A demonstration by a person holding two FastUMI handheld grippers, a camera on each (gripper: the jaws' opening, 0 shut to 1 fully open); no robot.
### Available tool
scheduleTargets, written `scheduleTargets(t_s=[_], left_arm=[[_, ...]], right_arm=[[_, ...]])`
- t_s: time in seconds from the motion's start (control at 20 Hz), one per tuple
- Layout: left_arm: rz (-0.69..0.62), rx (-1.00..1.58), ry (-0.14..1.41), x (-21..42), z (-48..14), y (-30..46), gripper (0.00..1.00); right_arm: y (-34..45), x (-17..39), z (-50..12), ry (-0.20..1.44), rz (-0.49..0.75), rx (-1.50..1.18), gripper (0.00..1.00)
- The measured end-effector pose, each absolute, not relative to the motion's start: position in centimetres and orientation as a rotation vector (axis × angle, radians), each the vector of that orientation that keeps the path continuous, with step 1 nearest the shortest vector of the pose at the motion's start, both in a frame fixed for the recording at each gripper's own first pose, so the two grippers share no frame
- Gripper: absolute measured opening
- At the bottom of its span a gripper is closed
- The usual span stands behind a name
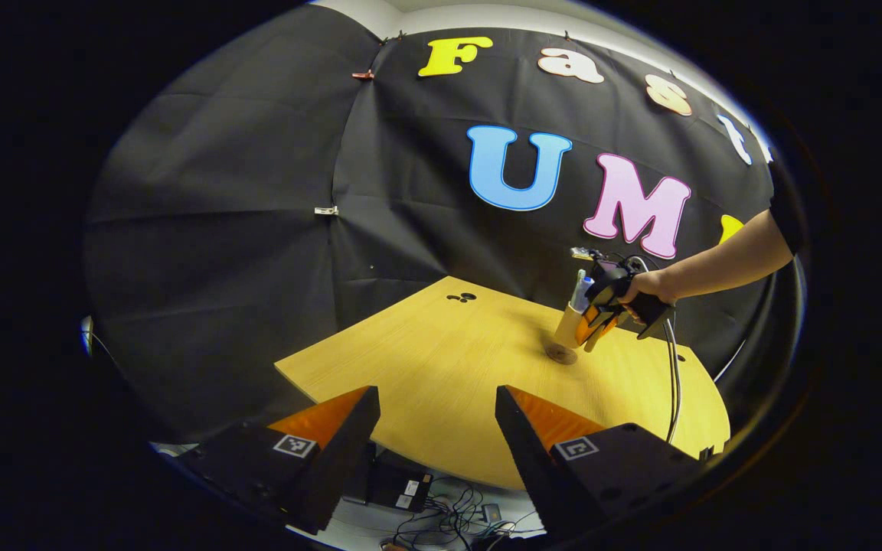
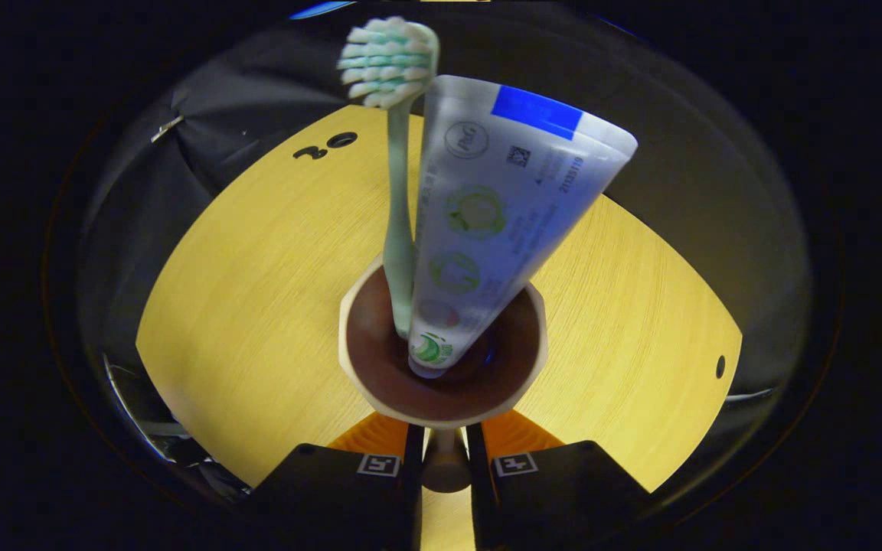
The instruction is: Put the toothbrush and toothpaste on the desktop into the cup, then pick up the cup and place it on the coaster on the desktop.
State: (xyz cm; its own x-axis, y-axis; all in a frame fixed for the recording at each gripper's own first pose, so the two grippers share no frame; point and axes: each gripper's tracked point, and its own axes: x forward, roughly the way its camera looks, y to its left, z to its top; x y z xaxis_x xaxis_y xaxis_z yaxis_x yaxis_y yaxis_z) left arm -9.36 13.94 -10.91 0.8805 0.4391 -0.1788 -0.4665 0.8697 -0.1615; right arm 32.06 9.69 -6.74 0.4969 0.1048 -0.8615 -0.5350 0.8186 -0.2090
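Note:
In the right gripper view I look down into a cream cup (image 2: 441,383) with a brown inside. A pale green toothbrush (image 2: 397,191) stands in it, head up, beside a white toothpaste tube (image 2: 494,214). My right gripper (image 2: 445,444) is shut on the cup's handle. In the left gripper view a hand holds that right gripper (image 1: 602,317) over the far right of the table. There the cup (image 1: 568,325) hangs slightly tilted, just above and beside the round brown coaster (image 1: 561,353). My left gripper (image 1: 437,428) is open over the near edge with nothing between its fingers.
The yellow wooden table (image 1: 449,367) has small dark holes (image 1: 462,297) at its far side and another hole (image 2: 720,366) near its right edge. A cable (image 1: 672,383) trails from the right gripper across the table. Wires and a box (image 1: 399,486) lie below the near edge.

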Motion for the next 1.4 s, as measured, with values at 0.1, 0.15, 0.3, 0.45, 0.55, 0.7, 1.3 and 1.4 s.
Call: scheduleTargets(t_s=[0.1, 0.15, 0.3, 0.45, 0.55, 0.7, 1.3, 1.4], left_arm=[[0.480, -0.202, 0.133, -9.5, -10.7, 13.8, 0.97], [0.481, -0.202, 0.133, -9.5, -10.7, 13.7, 0.97], [0.482, -0.201, 0.143, -9.6, -11.1, 13.5, 0.97], [0.485, -0.200, 0.149, -9.4, -11.4, 13.6, 0.97], [0.483, -0.201, 0.143, -9.2, -11.0, 13.5, 0.97], [0.479, -0.191, 0.139, -8.7, -10.7, 13.1, 0.97], [0.394, -0.166, 0.105, -6.8, -8.5, 10.9, 0.97], [0.357, -0.163, 0.084, -5.8, -7.4, 10.2, 0.97]], right_arm=[[9.2, 31.9, -6.8, 0.997, 0.390, -0.501, 0.30], [9.0, 31.9, -7.0, 1.005, 0.380, -0.506, 0.30], [8.9, 32.3, -7.8, 1.004, 0.365, -0.519, 0.29], [9.0, 32.0, -8.5, 1.033, 0.368, -0.501, 0.30], [8.5, 31.8, -8.9, 1.039, 0.367, -0.497, 0.30], [8.5, 31.6, -8.6, 1.037, 0.355, -0.460, 0.35], [7.9, 30.5, -2.6, 0.879, 0.372, -0.339, 0.99], [7.1, 29.6, -0.2, 0.830, 0.372, -0.307, 0.98]])
